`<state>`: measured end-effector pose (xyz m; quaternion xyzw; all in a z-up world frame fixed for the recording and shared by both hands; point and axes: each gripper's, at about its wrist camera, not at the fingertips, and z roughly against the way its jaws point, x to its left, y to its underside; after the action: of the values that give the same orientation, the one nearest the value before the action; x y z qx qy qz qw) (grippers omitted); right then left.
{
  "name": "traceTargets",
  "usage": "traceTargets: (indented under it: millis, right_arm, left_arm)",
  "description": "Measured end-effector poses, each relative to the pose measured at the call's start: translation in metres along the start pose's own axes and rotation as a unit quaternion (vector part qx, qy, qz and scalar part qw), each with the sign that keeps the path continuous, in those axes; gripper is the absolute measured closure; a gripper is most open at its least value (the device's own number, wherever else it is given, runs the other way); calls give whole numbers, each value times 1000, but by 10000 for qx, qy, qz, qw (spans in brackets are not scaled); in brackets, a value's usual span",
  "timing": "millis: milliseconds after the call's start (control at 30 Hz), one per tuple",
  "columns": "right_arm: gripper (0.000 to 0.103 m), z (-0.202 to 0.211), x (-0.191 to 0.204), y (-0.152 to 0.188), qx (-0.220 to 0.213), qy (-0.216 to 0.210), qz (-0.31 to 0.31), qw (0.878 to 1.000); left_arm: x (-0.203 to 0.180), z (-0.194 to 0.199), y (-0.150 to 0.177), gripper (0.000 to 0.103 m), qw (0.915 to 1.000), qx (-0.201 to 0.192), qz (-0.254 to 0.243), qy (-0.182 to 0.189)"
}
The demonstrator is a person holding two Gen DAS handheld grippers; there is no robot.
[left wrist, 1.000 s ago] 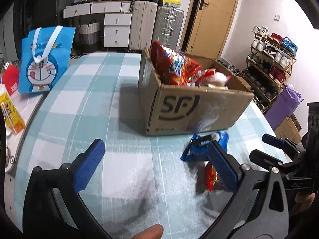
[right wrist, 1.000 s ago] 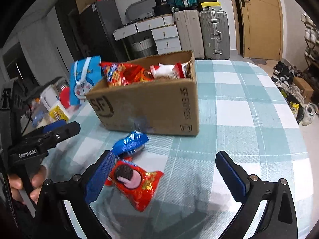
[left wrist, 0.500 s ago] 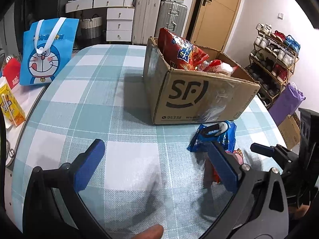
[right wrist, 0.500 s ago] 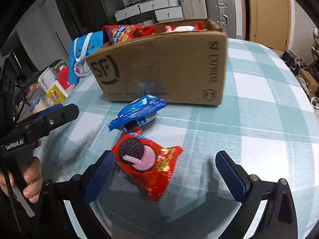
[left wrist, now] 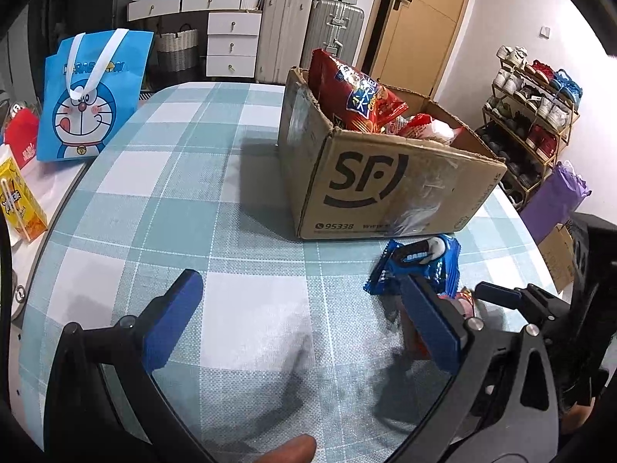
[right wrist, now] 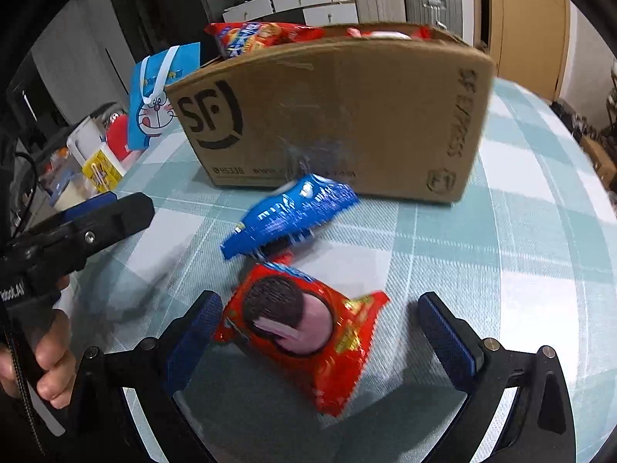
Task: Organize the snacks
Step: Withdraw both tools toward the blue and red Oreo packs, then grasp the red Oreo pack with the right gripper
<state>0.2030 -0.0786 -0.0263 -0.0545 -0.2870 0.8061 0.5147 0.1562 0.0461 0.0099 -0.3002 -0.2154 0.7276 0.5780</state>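
Right gripper with its jaws spread wide, the red Oreo packet lying flat on the checked tablecloth between the two pads; the left pad sits just beside the packet's edge, the right pad stands clear of it. A blue Oreo packet lies just beyond, its corner touching or overlapping the red one, in front of the SF cardboard box that already holds a chip bag and other snacks. Left gripper released and empty over bare cloth. The step in hand appears to be grasping the red packet: centre the pads across its body, descend until they reach the cloth, close gently on the crinkly film, then lift clear of the blue packet before carrying it over the box rim.
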Motion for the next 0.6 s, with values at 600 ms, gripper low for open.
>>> traceTargets:
  millis: [600]
  right_arm:
    - [2, 19, -31, 17, 127, -26, -86, 9999]
  left_arm:
    - [-6, -11, 1, 1, 9999, 104, -56, 76]
